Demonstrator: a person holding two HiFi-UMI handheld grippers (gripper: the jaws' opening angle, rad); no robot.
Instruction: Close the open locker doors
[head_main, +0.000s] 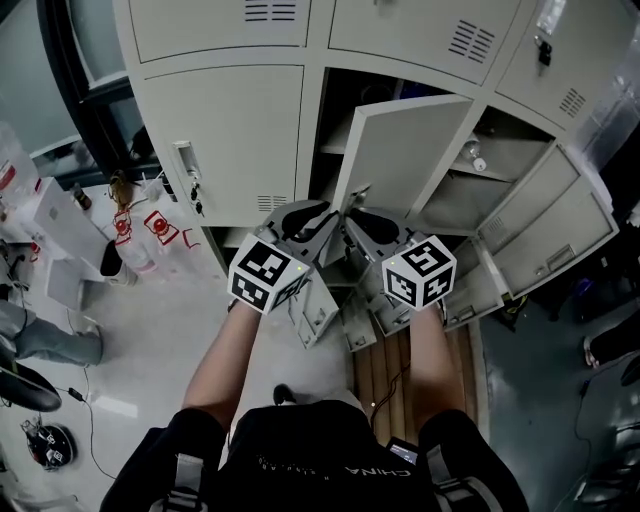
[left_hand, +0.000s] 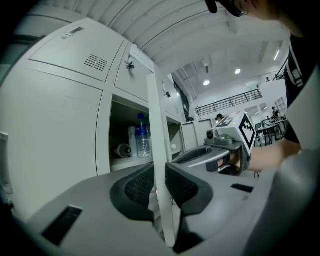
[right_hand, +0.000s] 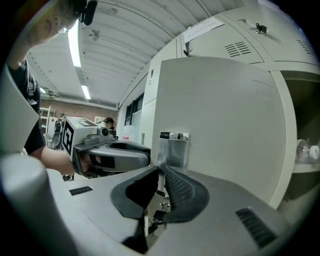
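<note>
The middle locker's grey door (head_main: 400, 150) stands open, swung out toward me. Both grippers meet at its free edge. In the left gripper view the door's thin edge (left_hand: 156, 150) runs straight between the pads, and my left gripper (left_hand: 159, 182) (head_main: 318, 222) is shut on it. My right gripper (right_hand: 161, 175) (head_main: 358, 222) is closed to a narrow slit just under the door's metal latch plate (right_hand: 173, 149), gripping the same edge from the outer face. A water bottle (left_hand: 143, 137) stands on the shelf inside the open locker.
Another door (head_main: 545, 230) hangs open at the right, and lower doors (head_main: 320, 305) (head_main: 470, 290) are open below my grippers. Bags and boxes (head_main: 135, 235) lie on the floor at the left. Wooden boards (head_main: 395, 375) lie under the lockers.
</note>
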